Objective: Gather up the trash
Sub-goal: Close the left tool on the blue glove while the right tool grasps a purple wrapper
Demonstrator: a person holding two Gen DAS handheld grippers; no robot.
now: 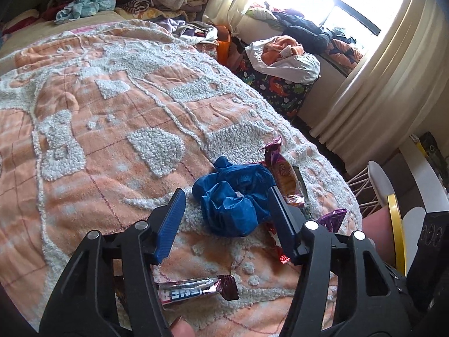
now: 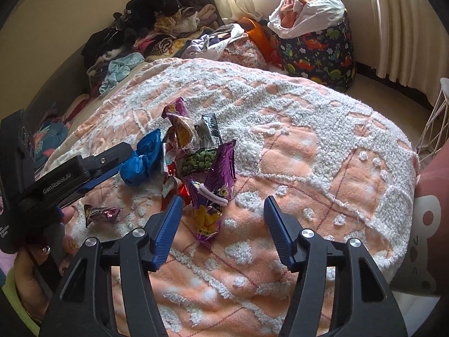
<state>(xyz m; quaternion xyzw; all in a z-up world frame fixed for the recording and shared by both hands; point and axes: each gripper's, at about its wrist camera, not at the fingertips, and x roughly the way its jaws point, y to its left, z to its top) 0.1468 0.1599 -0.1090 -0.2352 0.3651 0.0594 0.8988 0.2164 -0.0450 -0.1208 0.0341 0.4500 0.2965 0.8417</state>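
Left wrist view
Left gripper (image 1: pixel 226 205): spread wide, holding nothing.
Crumpled blue plastic bag (image 1: pixel 234 198): lies on the peach-and-white tufted bedspread (image 1: pixel 112 112) between the fingertips, nearer the right-hand one.
Handling: looks light, soft and slippery; best pinched across its bunched middle.
Silver snack-bar wrapper (image 1: pixel 193 287): below the jaws, long axis running left to right.

Right wrist view
Right gripper (image 2: pixel 223 213): spread, empty.
Purple foil snack bag (image 2: pixel 216 185): just ahead of the left-hand fingertip, long axis running away from the jaws.
Heap of wrappers (image 2: pixel 190 146): beyond the purple bag, crinkly and light.

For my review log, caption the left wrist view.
Open left claw straddles crumpled blue bag among snack wrappers on bedspread.
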